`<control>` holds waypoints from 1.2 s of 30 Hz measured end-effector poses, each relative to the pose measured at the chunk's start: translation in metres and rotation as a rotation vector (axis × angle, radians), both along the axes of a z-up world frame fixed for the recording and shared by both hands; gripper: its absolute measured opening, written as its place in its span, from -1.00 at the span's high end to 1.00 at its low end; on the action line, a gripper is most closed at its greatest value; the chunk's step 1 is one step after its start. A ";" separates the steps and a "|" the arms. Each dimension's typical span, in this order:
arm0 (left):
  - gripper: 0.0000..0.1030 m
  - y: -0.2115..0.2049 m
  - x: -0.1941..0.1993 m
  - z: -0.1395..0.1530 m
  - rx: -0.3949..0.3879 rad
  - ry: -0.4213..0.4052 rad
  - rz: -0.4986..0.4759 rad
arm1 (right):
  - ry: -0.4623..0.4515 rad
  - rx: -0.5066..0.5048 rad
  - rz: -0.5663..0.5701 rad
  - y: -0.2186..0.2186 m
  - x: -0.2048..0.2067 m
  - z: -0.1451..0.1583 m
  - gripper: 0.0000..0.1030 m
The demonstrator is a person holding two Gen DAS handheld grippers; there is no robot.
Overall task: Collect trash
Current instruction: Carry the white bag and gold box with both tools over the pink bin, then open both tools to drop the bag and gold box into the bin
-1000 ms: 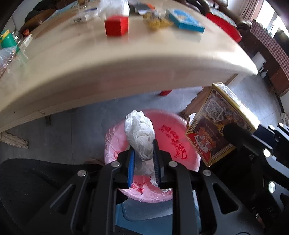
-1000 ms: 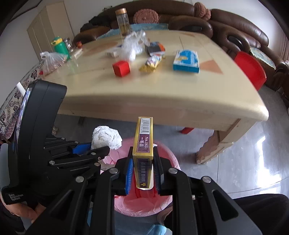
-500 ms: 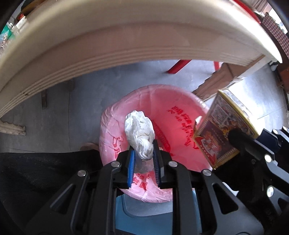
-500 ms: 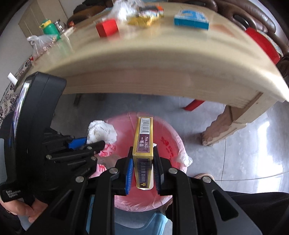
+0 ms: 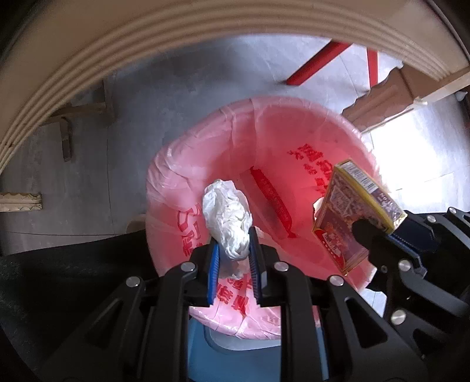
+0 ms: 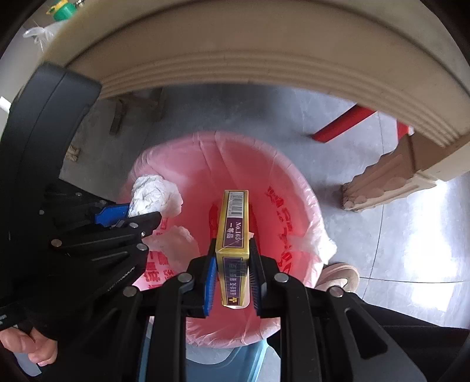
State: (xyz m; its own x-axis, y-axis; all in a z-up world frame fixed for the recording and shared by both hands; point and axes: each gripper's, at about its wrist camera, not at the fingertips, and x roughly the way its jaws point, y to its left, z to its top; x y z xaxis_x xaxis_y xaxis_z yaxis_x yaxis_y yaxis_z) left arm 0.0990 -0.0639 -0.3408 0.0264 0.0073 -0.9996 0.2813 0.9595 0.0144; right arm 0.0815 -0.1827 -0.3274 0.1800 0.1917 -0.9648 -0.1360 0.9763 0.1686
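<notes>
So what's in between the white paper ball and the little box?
Nothing solid: only the open mouth of the pink bin bag lies between the paper ball and the box. The left wrist view shows it best.

i see: beige table edge (image 6: pixel 264 61), carved table leg (image 6: pixel 382 185), red stool legs (image 5: pixel 317 63), grey tile floor (image 6: pixel 396 235), pink shoe (image 6: pixel 340 274), green bottle (image 6: pixel 63 11).

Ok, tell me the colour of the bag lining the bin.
Pink, with red printed characters: the bin liner shows best in the left wrist view.
</notes>
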 end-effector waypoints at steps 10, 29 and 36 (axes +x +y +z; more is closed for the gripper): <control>0.64 -0.005 0.003 -0.024 0.018 0.095 0.009 | 0.075 -0.012 0.031 0.008 0.002 -0.027 0.61; -0.05 0.005 0.007 -0.043 0.083 0.155 0.012 | 0.122 -0.077 0.019 0.011 0.006 -0.047 0.39; -0.18 0.012 0.014 -0.036 0.075 0.137 0.054 | 0.129 -0.062 -0.055 -0.003 0.009 -0.049 -0.01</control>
